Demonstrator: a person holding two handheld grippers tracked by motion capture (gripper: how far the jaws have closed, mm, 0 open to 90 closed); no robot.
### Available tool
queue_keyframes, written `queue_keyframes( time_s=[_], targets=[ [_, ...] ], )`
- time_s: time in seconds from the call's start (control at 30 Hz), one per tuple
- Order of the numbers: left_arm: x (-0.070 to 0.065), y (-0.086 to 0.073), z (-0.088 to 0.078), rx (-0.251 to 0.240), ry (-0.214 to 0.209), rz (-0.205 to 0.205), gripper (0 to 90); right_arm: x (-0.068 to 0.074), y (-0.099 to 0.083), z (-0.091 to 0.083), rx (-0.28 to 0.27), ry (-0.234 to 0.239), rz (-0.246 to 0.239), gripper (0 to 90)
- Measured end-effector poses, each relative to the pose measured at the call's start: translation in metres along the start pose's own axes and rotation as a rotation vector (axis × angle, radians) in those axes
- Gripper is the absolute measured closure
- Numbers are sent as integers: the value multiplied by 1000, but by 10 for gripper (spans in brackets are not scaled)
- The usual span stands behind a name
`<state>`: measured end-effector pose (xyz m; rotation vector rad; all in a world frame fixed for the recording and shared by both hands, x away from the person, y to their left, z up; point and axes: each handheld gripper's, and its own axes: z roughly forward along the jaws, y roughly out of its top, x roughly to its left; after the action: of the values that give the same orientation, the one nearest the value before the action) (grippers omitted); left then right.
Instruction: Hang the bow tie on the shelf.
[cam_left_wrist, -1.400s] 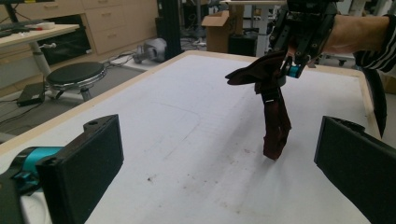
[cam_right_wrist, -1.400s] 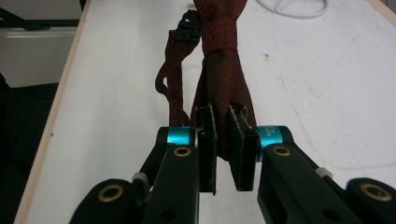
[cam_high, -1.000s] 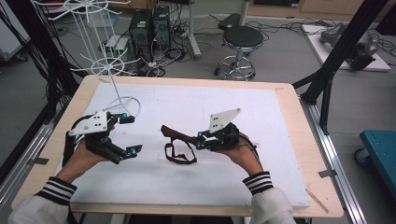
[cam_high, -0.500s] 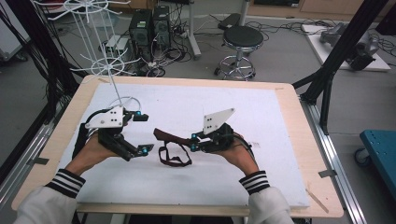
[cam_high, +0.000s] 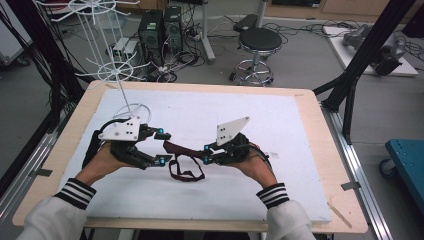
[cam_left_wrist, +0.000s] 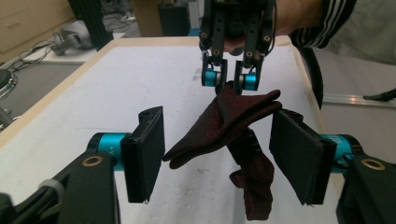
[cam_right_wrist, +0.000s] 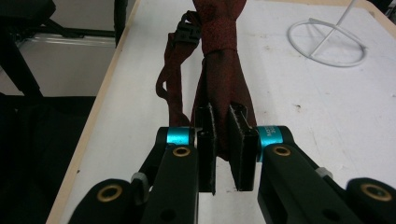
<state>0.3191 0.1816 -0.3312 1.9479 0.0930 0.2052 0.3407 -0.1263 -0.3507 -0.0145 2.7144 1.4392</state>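
Right gripper (cam_high: 205, 153) pinches the tie (cam_left_wrist: 233, 116), holding it up so the left gripper (cam_high: 162, 146), fingers closing but apart, can take its end.

Both forearms come in from the bottom of the high view, in white sleeves with striped cuffs. The left hand (cam_high: 102, 159) holds the left gripper (cam_high: 163, 146), which points toward the other hand. Its jaws have just been closing, with the dark red tie (cam_left_wrist: 224, 119) between the pads but not squeezed. The right hand (cam_high: 255, 165) holds the right gripper (cam_high: 206, 154), whose fingers (cam_right_wrist: 207, 140) pinch the tie.
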Motion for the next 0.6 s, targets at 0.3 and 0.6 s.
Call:
queue_keyframes(
  time_s=[0.3, 0.6],
  targets=[
    [-2, 0, 2, 22, -24, 38, 602, 0, 1, 2, 2, 12, -2, 832],
    [-5, 2, 0, 33, 10, 32, 834, -2, 2, 3, -6, 2, 9, 831]
  ],
)
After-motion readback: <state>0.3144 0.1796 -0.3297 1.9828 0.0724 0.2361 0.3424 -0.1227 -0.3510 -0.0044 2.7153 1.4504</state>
